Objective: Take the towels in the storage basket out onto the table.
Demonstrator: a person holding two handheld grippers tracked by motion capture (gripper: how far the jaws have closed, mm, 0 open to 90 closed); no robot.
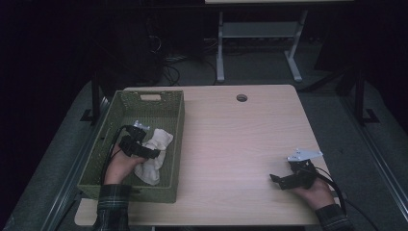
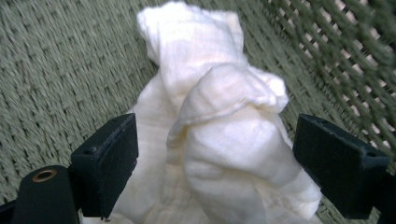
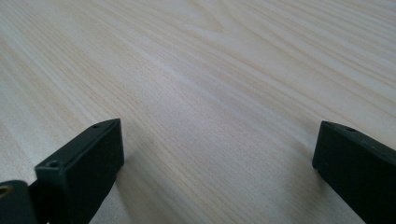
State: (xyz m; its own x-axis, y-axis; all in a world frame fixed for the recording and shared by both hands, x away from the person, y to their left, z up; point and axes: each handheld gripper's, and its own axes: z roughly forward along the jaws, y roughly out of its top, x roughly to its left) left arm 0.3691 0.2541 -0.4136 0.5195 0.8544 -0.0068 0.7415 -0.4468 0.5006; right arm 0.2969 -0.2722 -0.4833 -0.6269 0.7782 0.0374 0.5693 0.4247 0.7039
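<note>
Two wide claws (image 1: 153, 153) (image 1: 274, 179), pale wood table (image 1: 231, 144), dark room, green basket (image 1: 126, 103), white cloth (image 1: 155, 151).

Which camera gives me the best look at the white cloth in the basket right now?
The left gripper view: the white cloth sits bunched between the open jaws of the left gripper, folds plain. The high view shows it small inside the green basket, partly under that gripper. The right gripper view faces bare table.

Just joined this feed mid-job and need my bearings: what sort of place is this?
Probably a lab or workshop data-collection station, not a home. A plain wooden table with a cable hole stands on grey floor, cables lie behind it, and a second white-legged bench stands beyond, in dim surroundings.
</note>
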